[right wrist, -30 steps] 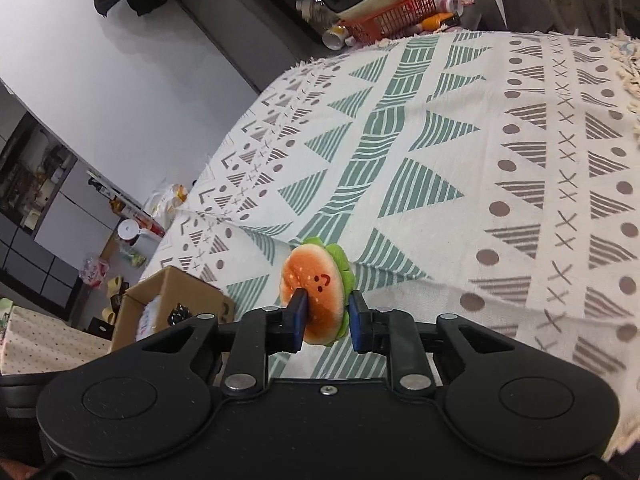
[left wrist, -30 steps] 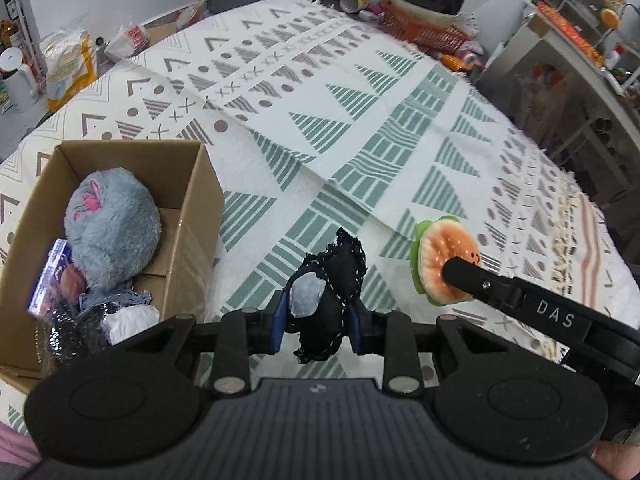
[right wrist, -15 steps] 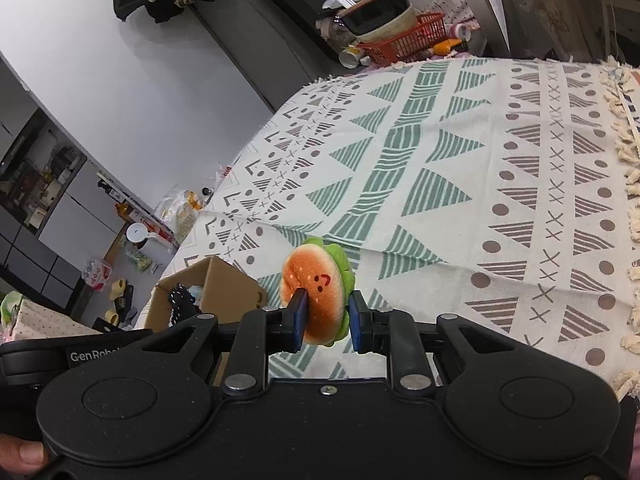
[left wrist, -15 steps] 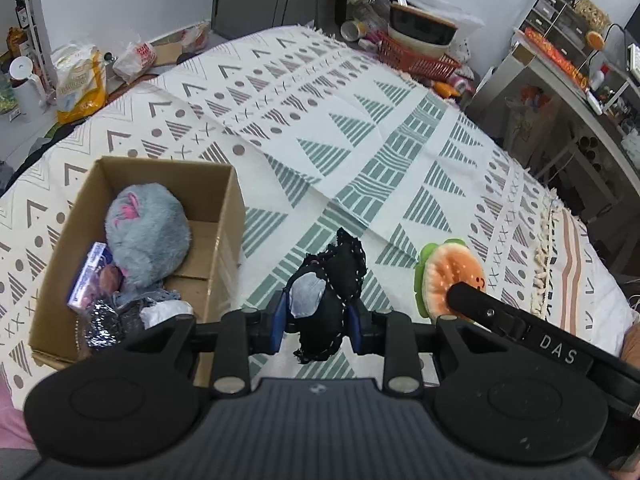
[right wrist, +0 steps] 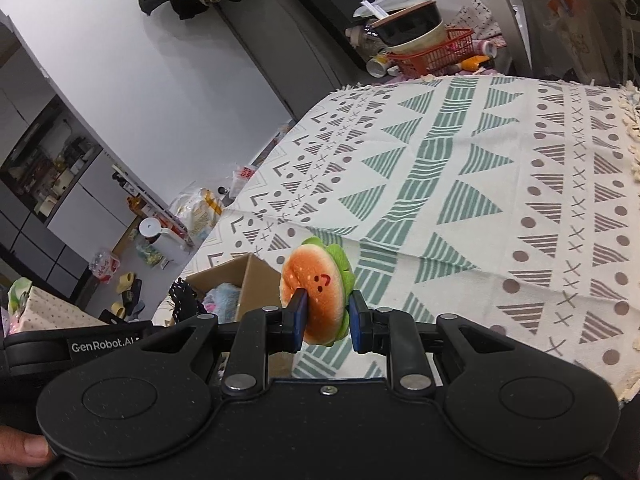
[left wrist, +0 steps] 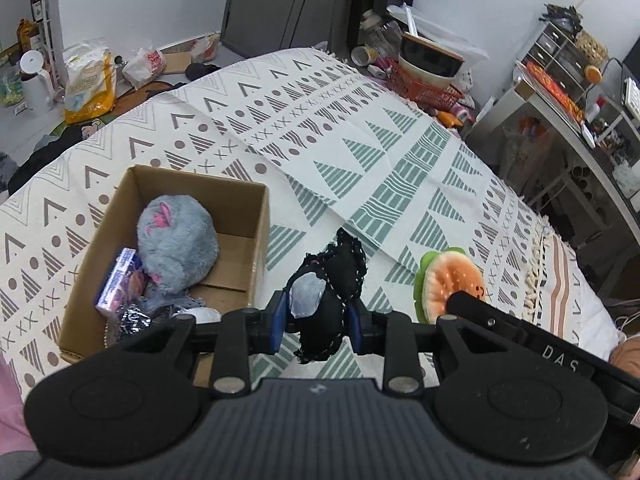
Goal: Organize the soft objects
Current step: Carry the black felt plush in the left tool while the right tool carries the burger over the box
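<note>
1. Left gripper (left wrist: 318,322): blue pads clamped on a small black stitched-edge soft toy with a grey patch (left wrist: 326,300), held at lower centre of the left wrist view, above the cloth
2. Right gripper (right wrist: 326,322): closed on a round orange plush hamburger with a green lettuce frill and a small face (right wrist: 318,292), at lower centre of the right wrist view; the same hamburger (left wrist: 448,282) appears at right of centre in the left wrist view, pinched by a black finger
3. Open brown cardboard box (left wrist: 240,204): stands on the cloth at left of the left wrist view, just beside the held black toy. Contents: a fluffy grey plush with pink markings (left wrist: 176,244), a purple packet (left wrist: 120,280), and dark and white items at the near end, not identifiable
4. Surface: a cream cloth printed with green and brown triangles, dots and crosses (left wrist: 380,152)
5. Far end, upper centre: a red wire basket holding stacked bowls (left wrist: 424,84)
</note>
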Demonstrator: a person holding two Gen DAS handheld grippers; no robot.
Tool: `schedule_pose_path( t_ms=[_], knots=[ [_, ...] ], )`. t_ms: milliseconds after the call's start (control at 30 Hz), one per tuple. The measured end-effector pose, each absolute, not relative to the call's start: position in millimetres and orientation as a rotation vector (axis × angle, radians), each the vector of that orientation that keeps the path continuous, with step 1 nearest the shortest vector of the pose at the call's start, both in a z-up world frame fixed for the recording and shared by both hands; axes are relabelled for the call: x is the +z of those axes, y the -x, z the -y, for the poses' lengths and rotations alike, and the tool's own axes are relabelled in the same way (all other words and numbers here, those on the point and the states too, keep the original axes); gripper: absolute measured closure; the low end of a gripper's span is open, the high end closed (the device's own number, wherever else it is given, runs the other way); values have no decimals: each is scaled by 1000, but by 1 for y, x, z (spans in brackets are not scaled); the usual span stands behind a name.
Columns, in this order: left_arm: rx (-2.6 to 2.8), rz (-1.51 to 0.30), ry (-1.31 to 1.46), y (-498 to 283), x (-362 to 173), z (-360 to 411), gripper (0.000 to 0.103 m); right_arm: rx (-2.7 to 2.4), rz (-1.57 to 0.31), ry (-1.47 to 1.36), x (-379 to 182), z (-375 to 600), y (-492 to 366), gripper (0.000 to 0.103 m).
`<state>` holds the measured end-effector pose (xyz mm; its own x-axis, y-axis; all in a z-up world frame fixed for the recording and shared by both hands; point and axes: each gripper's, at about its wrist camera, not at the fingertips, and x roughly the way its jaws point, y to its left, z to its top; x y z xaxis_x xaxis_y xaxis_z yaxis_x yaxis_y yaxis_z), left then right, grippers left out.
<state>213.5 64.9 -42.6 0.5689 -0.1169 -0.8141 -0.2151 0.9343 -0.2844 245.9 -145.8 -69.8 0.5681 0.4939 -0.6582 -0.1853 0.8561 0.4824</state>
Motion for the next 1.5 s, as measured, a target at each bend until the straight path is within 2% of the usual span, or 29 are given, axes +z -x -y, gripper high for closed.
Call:
schedule_pose_path(
  t_ms=[333, 1200, 1400, 1500],
  knots=[
    [86, -954, 425, -206, -43, -98, 73, 452, -893, -361, -66, 118, -242, 81],
    [58, -1038, 546, -231, -99, -144, 72, 447, -902, -273, -56, 46, -260, 81],
    [20, -1051, 558, -237, -109, -143, 68, 429, -913, -263, -59, 36, -266, 81],
    [8, -1059, 576, -238, -113, -147, 62, 420, -930, -261, -64, 31, -269, 81]
  ],
)
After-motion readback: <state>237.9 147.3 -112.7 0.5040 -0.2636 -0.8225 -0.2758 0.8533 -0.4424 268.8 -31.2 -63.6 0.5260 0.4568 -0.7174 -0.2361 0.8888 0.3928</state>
